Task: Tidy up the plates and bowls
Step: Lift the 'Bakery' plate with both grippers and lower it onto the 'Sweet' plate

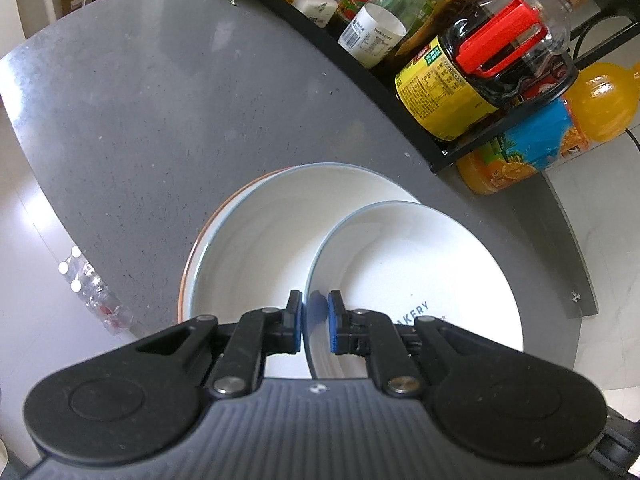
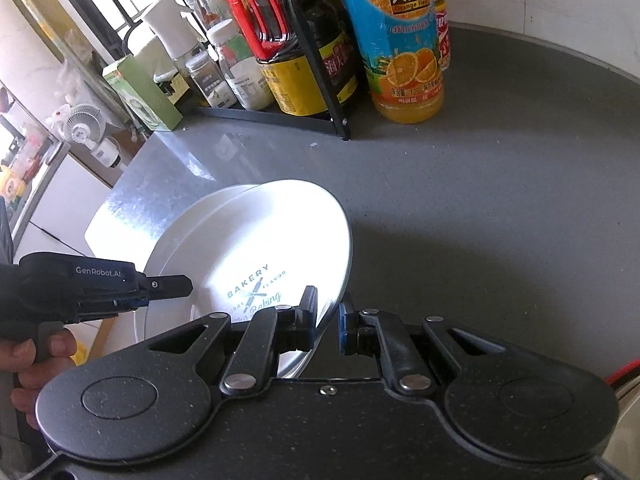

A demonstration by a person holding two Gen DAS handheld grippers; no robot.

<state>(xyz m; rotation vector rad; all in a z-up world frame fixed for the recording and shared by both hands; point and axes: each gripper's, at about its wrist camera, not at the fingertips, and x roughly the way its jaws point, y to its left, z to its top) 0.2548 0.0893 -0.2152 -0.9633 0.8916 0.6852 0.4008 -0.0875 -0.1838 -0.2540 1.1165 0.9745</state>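
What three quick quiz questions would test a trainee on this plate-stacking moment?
1. True or false: both grippers grip the BAKERY plate.
2. What lies under it? A) a stack of plates B) a pan C) a cloth
3. Which tall bottle stands just outside the black rack?

Key: 1 true: the left gripper and right gripper each pinch its rim. 2 A. 3 the orange juice bottle.

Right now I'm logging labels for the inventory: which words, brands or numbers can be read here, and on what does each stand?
"BAKERY", "FLAVOR", "Baking": held plate, printed in its well.
"GenRobot.AI": left gripper, on its body.
"大果粒", "Orange": orange juice bottle.
Yellow-labelled dark bottle, white jar, remaining rack bottles: print too small to read.
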